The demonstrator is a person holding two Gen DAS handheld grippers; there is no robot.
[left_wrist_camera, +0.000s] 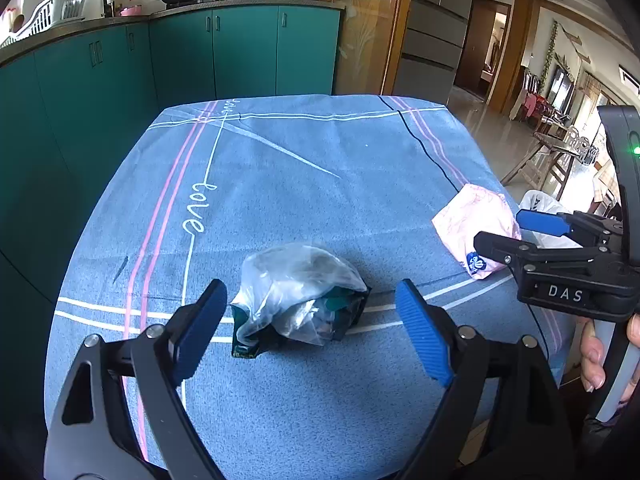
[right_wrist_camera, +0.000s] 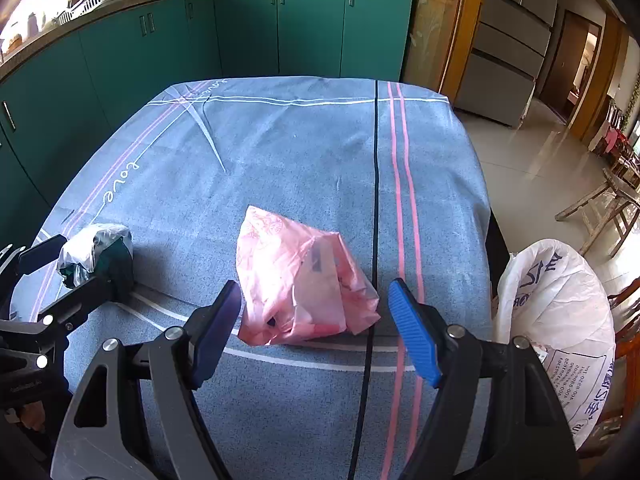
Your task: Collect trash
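A crumpled clear plastic bag over a dark green wrapper lies on the blue tablecloth. My left gripper is open, its fingers on either side of this bundle, just short of it. A crumpled pink wrapper lies near the table's right edge; it also shows in the left wrist view. My right gripper is open with its fingers either side of the pink wrapper; it shows in the left wrist view too. The clear bundle and left gripper appear at left in the right wrist view.
A large white plastic sack stands open just off the table's right edge. Green kitchen cabinets run behind and to the left of the table. A fridge and tiled floor lie to the right, with wooden chairs further off.
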